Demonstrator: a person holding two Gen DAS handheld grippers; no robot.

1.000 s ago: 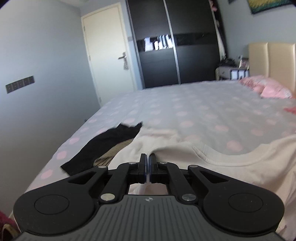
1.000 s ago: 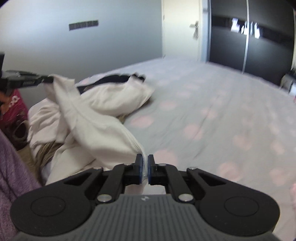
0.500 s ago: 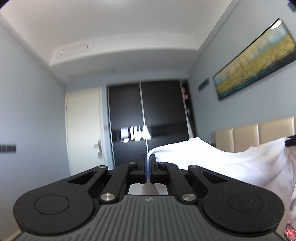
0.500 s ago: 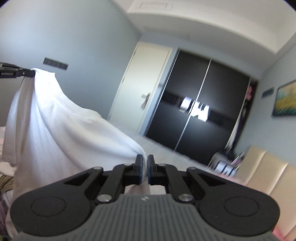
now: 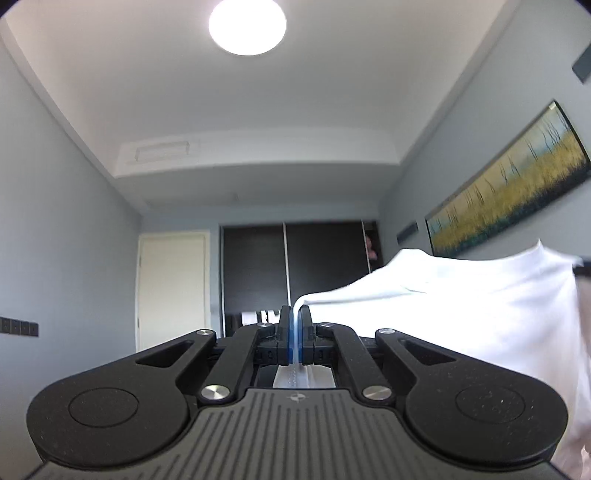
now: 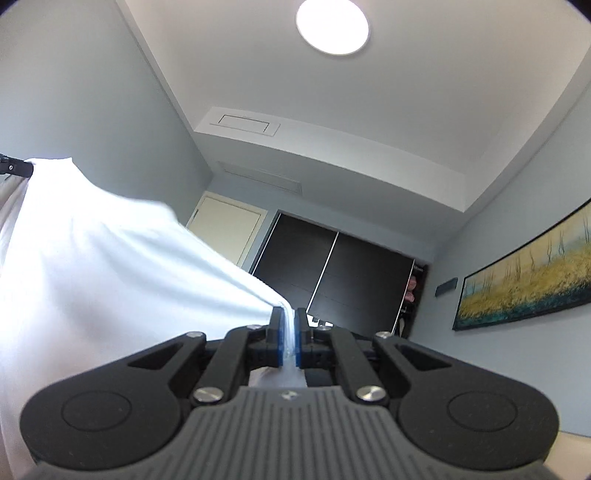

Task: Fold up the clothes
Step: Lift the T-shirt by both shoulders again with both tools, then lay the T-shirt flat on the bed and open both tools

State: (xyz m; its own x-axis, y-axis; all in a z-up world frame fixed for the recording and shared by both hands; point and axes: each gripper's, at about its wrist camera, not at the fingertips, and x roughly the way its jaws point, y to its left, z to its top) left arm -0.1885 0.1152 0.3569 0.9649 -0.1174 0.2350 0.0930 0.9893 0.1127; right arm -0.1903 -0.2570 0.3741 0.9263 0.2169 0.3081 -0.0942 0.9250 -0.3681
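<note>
Holding the white garment [image 5: 461, 310] up in the air between my two hands, I had each gripper clenched on a pinch of its edge: the left gripper [image 5: 295, 332] with a thin fold of cloth squeezed between its blue pads, the right gripper [image 6: 289, 338] gripping another part of the same edge. The cloth spanned from one gripper to the other and draped below, sagging between the two holds. I judged it light and thoroughly soft, with no stiffness to keep a shape, so it would hang wherever gravity took it and swing if I moved quickly. Thin fabric like that could creep out of a narrow pinch, so hems or shoulder seams, where the cloth is doubled, seemed the safest places to hold. Two holds well apart along one edge would keep it spread.

A second before, both grippers were low over the bed, and the garment lay crumpled on the spotted sheet beside a black piece of clothing. Half a second before, it was already lifted. Now both cameras were tilted higher, towards the ceiling lamp [image 6: 332, 26], and the bed was out of view.
</note>
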